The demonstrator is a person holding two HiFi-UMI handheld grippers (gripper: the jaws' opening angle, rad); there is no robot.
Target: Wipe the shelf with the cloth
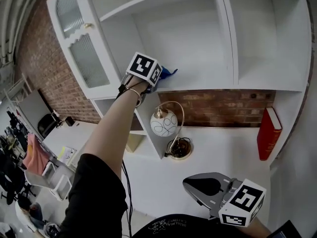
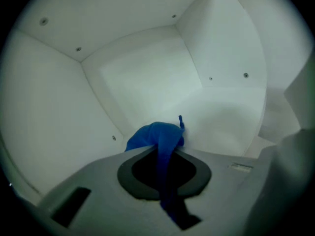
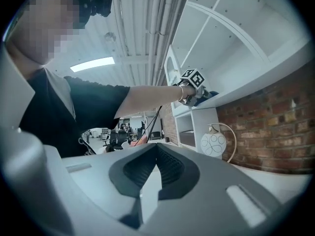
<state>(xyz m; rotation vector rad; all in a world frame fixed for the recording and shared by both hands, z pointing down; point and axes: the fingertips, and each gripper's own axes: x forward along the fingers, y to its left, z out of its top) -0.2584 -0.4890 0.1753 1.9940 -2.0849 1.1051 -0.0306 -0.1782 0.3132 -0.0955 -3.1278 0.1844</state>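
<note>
Wiping step in hand, by my judgement. Left gripper (image 2: 165, 170) clamped on blue cloth (image 2: 156, 134). Cloth lies on shelf (image 1: 213, 87), at left end. Right gripper (image 3: 155, 173) low and near, jaws together, empty. Next move probably: drag cloth to right along shelf, with steady pressure.

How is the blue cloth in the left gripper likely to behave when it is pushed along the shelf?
Probably floppy: the blue cloth spills in soft folds past the left gripper, whose jaws are shut on it. It looks thin and light, so it will likely bunch up or trail rather than stay flat on the smooth shelf.
</note>
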